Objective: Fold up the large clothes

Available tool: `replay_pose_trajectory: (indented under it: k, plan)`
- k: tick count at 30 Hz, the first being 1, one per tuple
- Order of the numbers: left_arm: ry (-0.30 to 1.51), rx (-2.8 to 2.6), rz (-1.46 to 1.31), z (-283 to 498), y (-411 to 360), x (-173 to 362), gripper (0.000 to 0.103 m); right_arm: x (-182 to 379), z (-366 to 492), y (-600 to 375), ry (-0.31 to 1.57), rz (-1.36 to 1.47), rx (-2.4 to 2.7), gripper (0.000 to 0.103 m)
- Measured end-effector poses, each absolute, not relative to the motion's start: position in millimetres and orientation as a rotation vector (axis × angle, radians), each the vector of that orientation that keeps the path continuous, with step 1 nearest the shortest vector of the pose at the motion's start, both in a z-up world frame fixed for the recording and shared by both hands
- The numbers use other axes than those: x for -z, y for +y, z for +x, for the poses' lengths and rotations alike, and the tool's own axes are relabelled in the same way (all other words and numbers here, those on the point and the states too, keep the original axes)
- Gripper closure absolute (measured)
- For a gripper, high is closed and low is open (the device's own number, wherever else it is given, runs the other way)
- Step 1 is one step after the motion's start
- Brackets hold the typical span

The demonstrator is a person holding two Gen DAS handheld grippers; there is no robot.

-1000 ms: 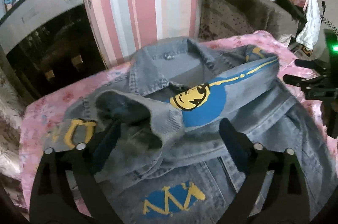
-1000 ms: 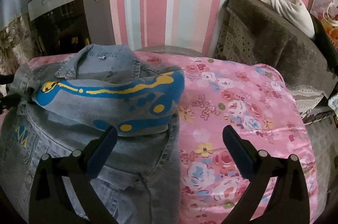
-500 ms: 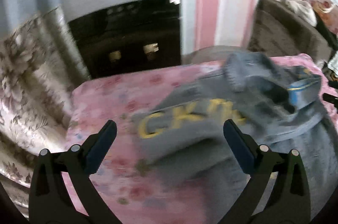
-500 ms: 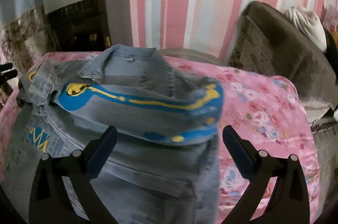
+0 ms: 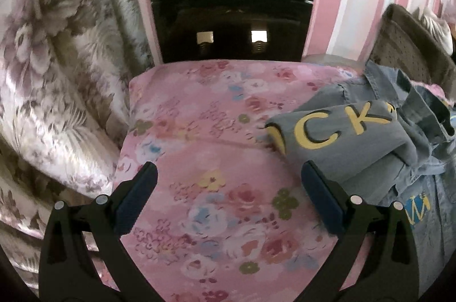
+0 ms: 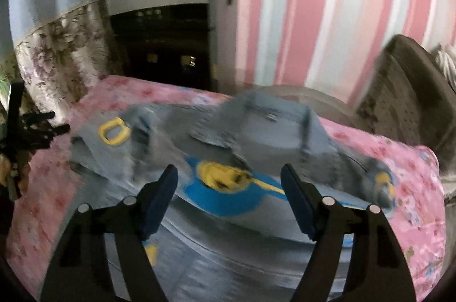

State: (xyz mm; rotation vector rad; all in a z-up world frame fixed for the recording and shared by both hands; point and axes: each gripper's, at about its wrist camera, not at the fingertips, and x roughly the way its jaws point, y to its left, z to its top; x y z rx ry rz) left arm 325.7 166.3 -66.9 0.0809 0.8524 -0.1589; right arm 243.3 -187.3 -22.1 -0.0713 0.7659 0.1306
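Left gripper [image 5: 229,199] jaws wide, empty, over bare pink floral bedsheet [image 5: 199,131]. Right gripper [image 6: 229,201] jaws closing, nothing between, above denim jacket [image 6: 256,148], which lies on the bed, sleeves folded across. Water dispenser [image 5: 230,2] behind.

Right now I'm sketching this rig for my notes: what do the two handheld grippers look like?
Both look alike. The left gripper has two black angular plastic fingers, each with triangular cut-outs, two round silver fasteners, and a dark blue ribbed pad at its tip. The right gripper shows the same black fingers, silver fasteners and dark blue pads. No cables, sleeves or hands show.
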Motion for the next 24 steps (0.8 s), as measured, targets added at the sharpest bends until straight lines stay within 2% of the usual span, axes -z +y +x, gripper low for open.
replay_pose_trajectory:
  k: [3, 5, 8, 9, 13, 19, 22, 24]
  plan:
    - [0.851, 0.141, 0.071, 324.5, 173.7, 69.7, 0.003, 22.1, 258.2, -163.6, 0.78, -0.085, -0.157, 0.028]
    - [0.858, 0.146, 0.045, 322.2, 179.3, 70.9, 0.003, 29.1, 269.1, -153.6, 0.811, -0.097, -0.161, 0.035]
    - [0.855, 0.151, 0.033, 317.7, 181.4, 69.5, 0.003, 48.7, 279.5, -149.7, 0.882, -0.095, -0.171, 0.078]
    - [0.853, 0.152, 0.034, 316.2, 181.1, 68.5, 0.003, 55.5, 281.3, -154.0, 0.9, -0.08, -0.17, 0.098]
    - [0.843, 0.162, 0.041, 311.3, 173.4, 60.5, 0.003, 45.5, 268.8, -187.3, 0.833, 0.002, -0.163, 0.102]
    - [0.797, 0.195, 0.056, 303.7, 148.9, 35.8, 0.003, -12.7, 214.2, -297.6, 0.67, 0.199, -0.082, 0.102]
    - [0.78, 0.239, 0.044, 301.5, 131.0, 26.2, 0.003, -0.2, 199.8, -359.9, 0.72, 0.297, -0.008, 0.102]
    - [0.787, 0.26, 0.059, 302.8, 112.7, 27.6, 0.003, 35.5, 202.2, -399.6, 0.836, 0.358, 0.055, 0.1]
